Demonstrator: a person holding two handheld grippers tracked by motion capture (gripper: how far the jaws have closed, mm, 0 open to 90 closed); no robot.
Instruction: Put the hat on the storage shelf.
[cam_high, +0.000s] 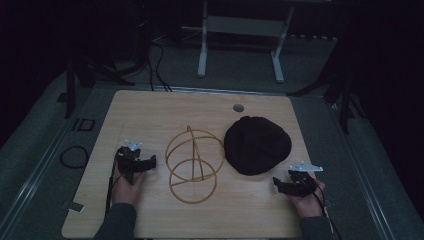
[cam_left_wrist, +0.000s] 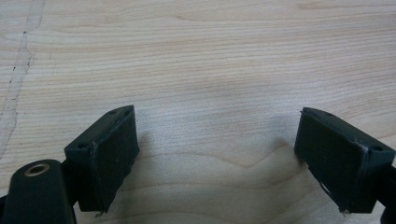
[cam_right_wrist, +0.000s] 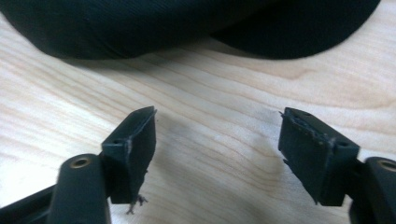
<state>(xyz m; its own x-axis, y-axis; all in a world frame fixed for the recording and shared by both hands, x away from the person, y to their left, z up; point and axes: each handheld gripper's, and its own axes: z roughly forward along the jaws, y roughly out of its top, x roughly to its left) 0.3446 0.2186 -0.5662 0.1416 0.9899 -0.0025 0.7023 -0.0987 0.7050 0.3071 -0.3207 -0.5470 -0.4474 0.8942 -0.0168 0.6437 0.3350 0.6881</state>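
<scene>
Both grippers rest on the desk (cam_high: 150, 215) with jaws wide and empty, black hat (cam_high: 257, 144) just ahead of the right gripper (cam_high: 278, 184), wire frame (cam_high: 194, 165) beside the left gripper (cam_high: 150, 161).

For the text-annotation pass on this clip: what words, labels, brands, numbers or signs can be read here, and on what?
"ID": dark marking on the grey floor left of the wooden table; blurred, so the reading is uncertain.
No text can be made out on the black hat, the wire hat stand, the left gripper or the right gripper.
</scene>
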